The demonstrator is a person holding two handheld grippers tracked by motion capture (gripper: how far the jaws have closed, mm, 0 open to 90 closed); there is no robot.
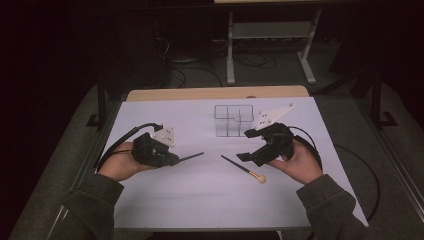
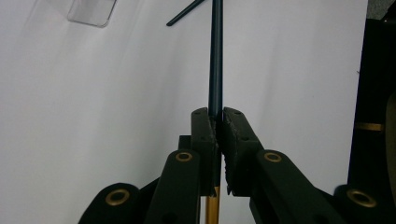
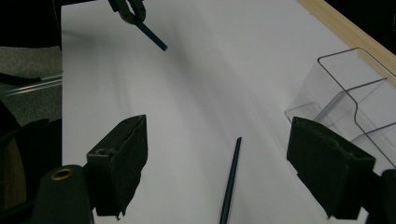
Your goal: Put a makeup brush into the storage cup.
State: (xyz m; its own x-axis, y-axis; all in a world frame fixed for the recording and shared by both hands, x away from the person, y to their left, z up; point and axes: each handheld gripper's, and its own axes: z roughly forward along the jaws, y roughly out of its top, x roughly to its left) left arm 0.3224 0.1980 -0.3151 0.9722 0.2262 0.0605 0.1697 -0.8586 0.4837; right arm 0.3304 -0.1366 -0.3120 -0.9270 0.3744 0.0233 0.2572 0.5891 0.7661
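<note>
A: How are the jaws set?

B: The left gripper (image 2: 217, 122) is clenched on a slim dark brush handle (image 2: 215, 56), gripped low, presumably for control. The right gripper (image 3: 217, 154) is spread wide, nothing grasped.

A: And orientation?

B: The handle's long axis is pointed at the clear organizer (image 1: 233, 120). A second brush (image 1: 243, 168) is left lying flat on the white table (image 1: 200, 195), between both grippers, bristles toward the person.

The high view looks forward and down from above the person's side, taking in the whole white counter (image 1: 210, 200) from a distance. The left gripper view sits close behind its own fingers (image 2: 205, 135), facing out low across the counter. The right gripper view also rides close, looking down between its wide-set fingers (image 3: 121, 158). All three views share the clear organizer (image 1: 233, 120) and the loose brush (image 1: 245, 170) lying mid-counter.
</note>
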